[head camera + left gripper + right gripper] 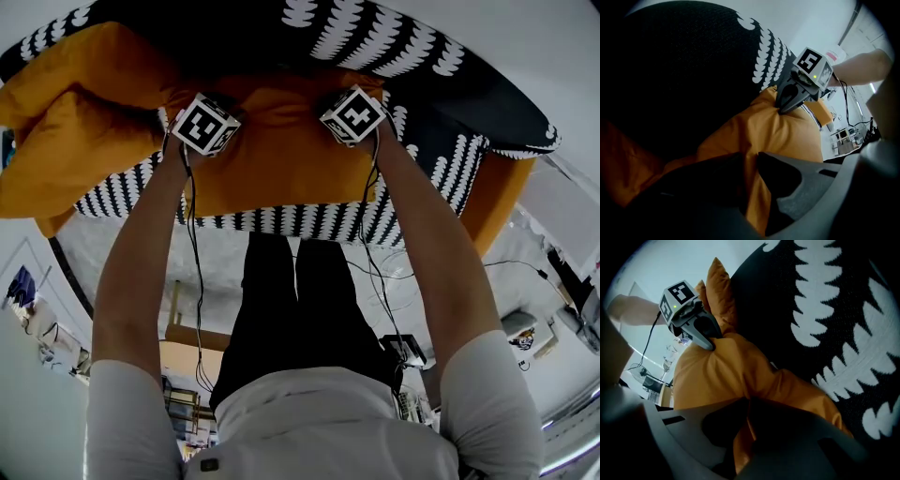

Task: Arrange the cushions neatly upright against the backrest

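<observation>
An orange cushion [281, 155] lies on the seat of a black sofa with a white pattern, in front of its backrest [375, 37]. My left gripper [217, 101] is shut on a fold of fabric at the cushion's upper left corner, seen close up in the left gripper view [749, 164]. My right gripper [349, 105] pinches the upper right corner the same way [749, 401]. Each gripper view also shows the other gripper biting into the cushion [787, 133] [717, 376]. A second orange cushion [75, 122] leans at the sofa's left end.
The sofa's patterned seat front [281, 220] is just ahead of the person's legs. An orange sofa side [497, 197] shows at the right. Cables hang from both grippers. Furniture and clutter stand on the floor at the lower left and far right.
</observation>
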